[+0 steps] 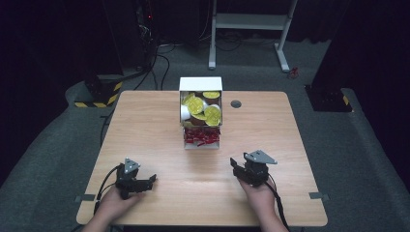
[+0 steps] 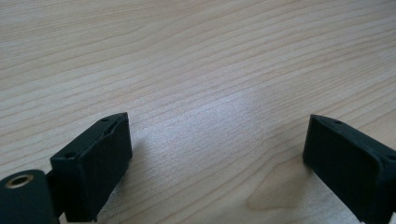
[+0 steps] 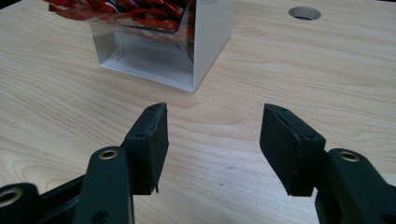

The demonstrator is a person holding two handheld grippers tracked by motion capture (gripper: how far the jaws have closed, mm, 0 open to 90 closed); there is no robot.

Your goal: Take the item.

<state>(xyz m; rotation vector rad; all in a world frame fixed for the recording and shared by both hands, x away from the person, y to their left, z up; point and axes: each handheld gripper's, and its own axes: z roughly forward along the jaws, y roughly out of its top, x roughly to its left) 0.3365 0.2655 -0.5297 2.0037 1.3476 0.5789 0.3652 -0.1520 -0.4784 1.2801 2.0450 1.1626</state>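
I am looking at the white box (image 1: 200,112), which is sitting in the upper middle of the high view on the table (image 1: 145,125), well apart from both grippers. Its upper compartment is holding small cups with yellow lids (image 1: 198,105), and its lower, clear-fronted compartment is holding red packets (image 1: 200,137). In the right gripper view the box's lower corner is showing in the upper left of the frame, with the red packets lying above an empty clear section. I am holding the right gripper (image 3: 212,135) in the lower right of the high view, pointing toward the box; its jaws are standing partly spread with nothing but bare wood between them. The left gripper (image 2: 215,149) is resting in the lower left of the high view, its jaws spread wide over bare table, pinching nothing. A round grommet hole (image 1: 236,104) is sitting in the table just to the right of the box. Beyond the table's far edge, the white legs of a frame (image 1: 249,34) are standing on grey floor.
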